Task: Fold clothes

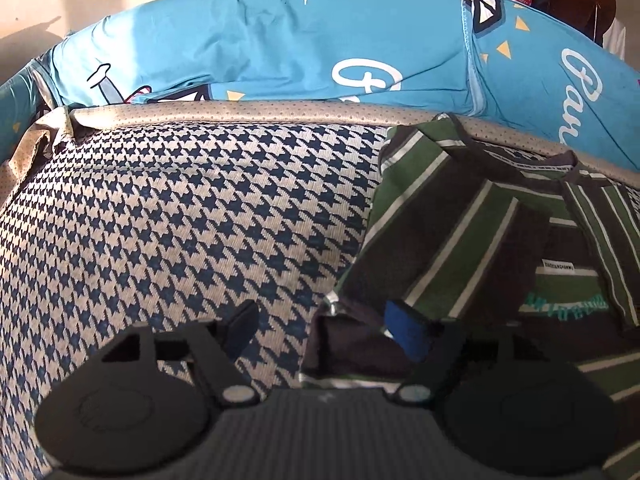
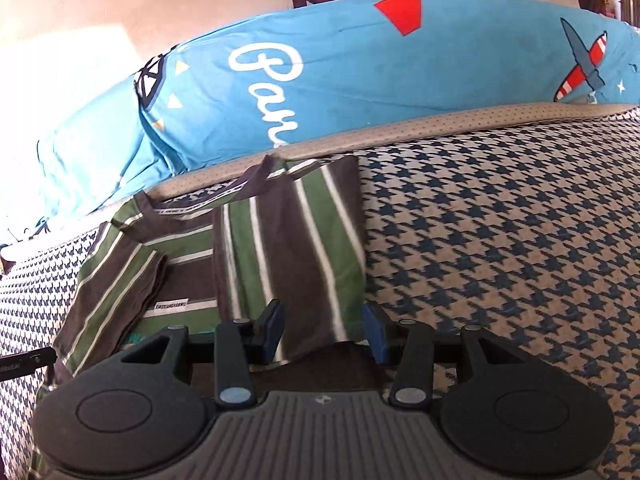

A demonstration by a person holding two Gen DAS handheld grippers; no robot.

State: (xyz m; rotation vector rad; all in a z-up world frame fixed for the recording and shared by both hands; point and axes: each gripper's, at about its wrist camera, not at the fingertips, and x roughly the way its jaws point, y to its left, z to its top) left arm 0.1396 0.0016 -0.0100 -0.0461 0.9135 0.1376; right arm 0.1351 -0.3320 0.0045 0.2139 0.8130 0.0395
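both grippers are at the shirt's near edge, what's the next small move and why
Probably shut both grippers on the hem. The striped shirt lies with its sides folded in, the right gripper is open around its near edge, and the left gripper is open at the other corner. Then lift it towards the collar.

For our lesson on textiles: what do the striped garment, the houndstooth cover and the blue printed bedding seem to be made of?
Striped garment: probably soft knit jersey, matte; it lies in limp folds with a ribbed neckband.
Houndstooth cover: seemingly a thicker woven fabric; the pattern looks woven in, with a coarse, matte surface.
Blue printed bedding: likely smooth, thin woven cloth; fine creases, flat printed motifs, a stitched seam. Exact fibres cannot be told.
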